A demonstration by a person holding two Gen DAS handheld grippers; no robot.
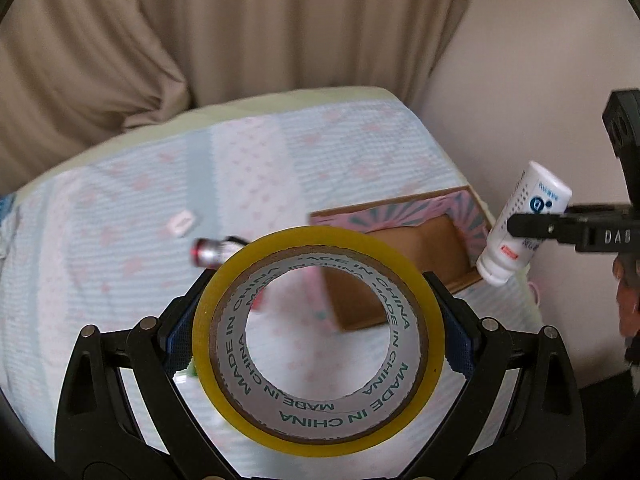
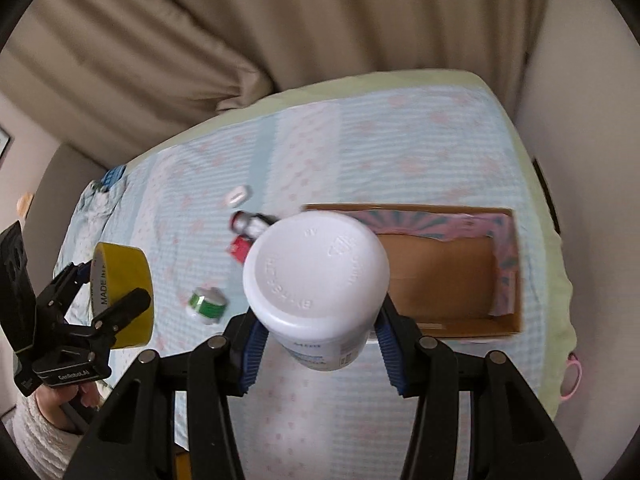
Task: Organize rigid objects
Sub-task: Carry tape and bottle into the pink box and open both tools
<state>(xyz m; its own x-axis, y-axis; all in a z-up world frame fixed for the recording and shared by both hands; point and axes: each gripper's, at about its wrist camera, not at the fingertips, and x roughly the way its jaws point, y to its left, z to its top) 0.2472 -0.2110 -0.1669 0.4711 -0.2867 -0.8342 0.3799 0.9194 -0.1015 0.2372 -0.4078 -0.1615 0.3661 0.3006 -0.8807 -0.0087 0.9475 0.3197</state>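
Beige curtains behind; a bed (image 2: 440, 128) under a pale blue, pink-flecked quilt serves as the work surface. An open cardboard box (image 2: 448, 268), its walls lined in pink patterned paper, sits toward the bed's right side and looks empty inside.

Left gripper (image 1: 318, 336) — jaws spread wide, blue pads pressed on the outer rim of a yellow tape roll (image 1: 318, 340), clamped across its full width, with the quilt visible through the core. The right wrist view shows the roll well clear of the bed, over its left part.

Right gripper (image 2: 320, 320) — jaws drawn in on a white bottle (image 2: 316, 272), pinched by the body with its flat base toward the camera. In the left wrist view the bottle (image 1: 520, 224) hangs tilted, cap lowest, just beside the box's right edge.

Both loads ride high, likely to clear the box walls and the clutter on the quilt.

Loose on the quilt, left of the box: a small white piece (image 2: 238, 196), a silver-and-red item (image 2: 250, 222), blurred, with a red piece (image 2: 239, 247) beside it, and a small green-and-white roll (image 2: 207, 304).

Judgement: carry phase, two items in hand, nothing visibly boxed. The bottle is nearer the box, the tape has further to travel.
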